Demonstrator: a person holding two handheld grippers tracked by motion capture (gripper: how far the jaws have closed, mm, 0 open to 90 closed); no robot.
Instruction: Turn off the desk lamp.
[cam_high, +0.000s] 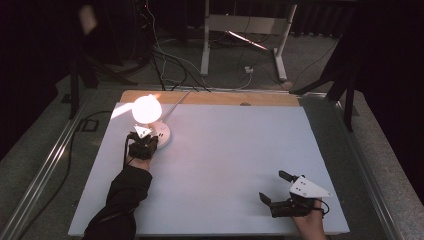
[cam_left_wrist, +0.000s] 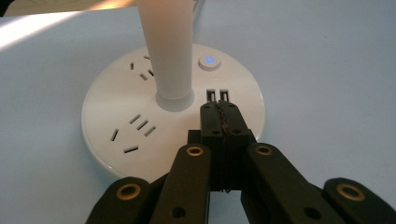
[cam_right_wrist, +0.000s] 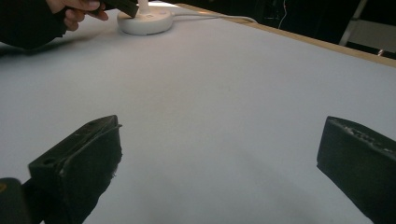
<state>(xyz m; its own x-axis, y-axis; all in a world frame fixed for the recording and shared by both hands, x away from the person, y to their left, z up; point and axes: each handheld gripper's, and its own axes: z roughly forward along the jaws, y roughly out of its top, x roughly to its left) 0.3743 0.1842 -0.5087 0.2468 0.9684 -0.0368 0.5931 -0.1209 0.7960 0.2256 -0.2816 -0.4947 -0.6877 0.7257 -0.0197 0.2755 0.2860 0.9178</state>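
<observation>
We reach our left arm, dark-sleeved, up from the bottom edge, its left claw pointing away from us with jaws pressed together, nothing between them; our right hand rests low at the near edge, its right claw angled to the left, jaws spread wide apart and empty.

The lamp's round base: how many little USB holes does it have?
2. Both USB ports sit side by side on the lamp base, between the stem and the shut left tool. The stem may hide more.
</observation>
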